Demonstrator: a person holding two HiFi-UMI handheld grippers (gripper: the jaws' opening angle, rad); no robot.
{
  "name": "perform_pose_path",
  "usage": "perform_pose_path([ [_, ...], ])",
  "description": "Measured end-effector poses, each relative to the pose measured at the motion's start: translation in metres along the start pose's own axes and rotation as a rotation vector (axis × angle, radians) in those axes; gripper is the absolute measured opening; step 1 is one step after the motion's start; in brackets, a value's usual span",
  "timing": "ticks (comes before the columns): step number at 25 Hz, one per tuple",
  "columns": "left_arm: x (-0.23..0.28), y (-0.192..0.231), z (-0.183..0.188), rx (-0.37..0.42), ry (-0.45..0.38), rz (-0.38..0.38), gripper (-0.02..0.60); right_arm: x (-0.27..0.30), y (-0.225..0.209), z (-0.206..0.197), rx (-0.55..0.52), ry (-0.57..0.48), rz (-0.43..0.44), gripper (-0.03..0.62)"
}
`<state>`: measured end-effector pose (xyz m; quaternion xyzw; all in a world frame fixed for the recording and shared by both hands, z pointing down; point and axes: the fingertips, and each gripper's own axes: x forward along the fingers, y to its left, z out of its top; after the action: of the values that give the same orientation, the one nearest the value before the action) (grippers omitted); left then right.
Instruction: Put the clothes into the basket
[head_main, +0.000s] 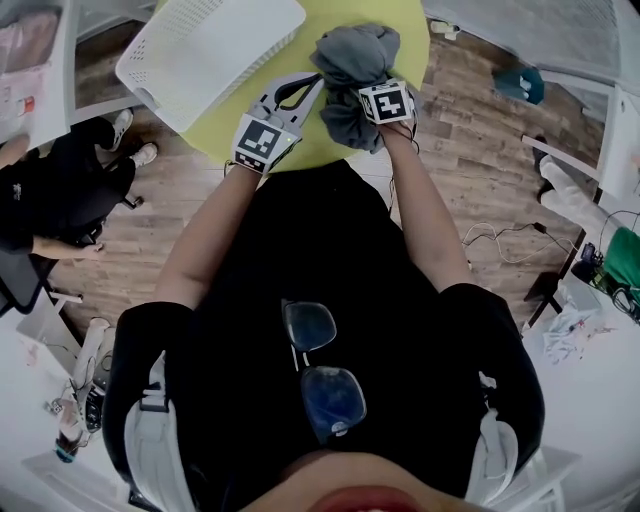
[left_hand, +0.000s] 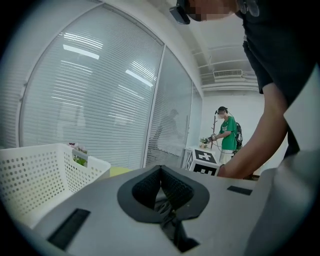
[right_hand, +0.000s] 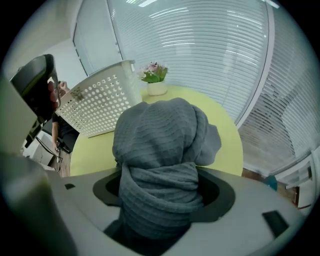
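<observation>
**Grey garment lifted, basket still waiting**

At left on the yellow-green table (head_main: 412, 40) stood the white basket (head_main: 200, 45), its inside not clearly visible. The left gripper (head_main: 312, 82) had its jaws closed on nothing. The bunched grey garment (head_main: 352, 65) hung clamped in the right gripper (right_hand: 160, 195), above the table and not yet in the basket.

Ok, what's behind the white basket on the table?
In the right gripper view, a small white pot of pink flowers stands just past the white basket on the yellow-green table. The basket's wall covers the tabletop beyond it, so anything else there is hidden.
</observation>
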<state>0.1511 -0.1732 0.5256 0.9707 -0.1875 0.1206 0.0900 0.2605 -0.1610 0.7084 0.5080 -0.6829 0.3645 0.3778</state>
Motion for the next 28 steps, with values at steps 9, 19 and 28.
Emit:
perform_pose_path([
  [9,-0.044,-0.012,0.01,0.001,-0.053,-0.002,0.011,-0.05,0.054,0.002,-0.186,-0.023,0.034,0.362],
  [19,-0.099,-0.01,0.039,0.096,-0.051,0.043,0.011,-0.095,0.119,0.022,-0.458,-0.027,0.072,0.362],
  [28,-0.136,-0.008,0.049,0.069,-0.062,0.083,0.011,-0.131,0.167,0.043,-0.827,-0.016,0.048,0.362],
])
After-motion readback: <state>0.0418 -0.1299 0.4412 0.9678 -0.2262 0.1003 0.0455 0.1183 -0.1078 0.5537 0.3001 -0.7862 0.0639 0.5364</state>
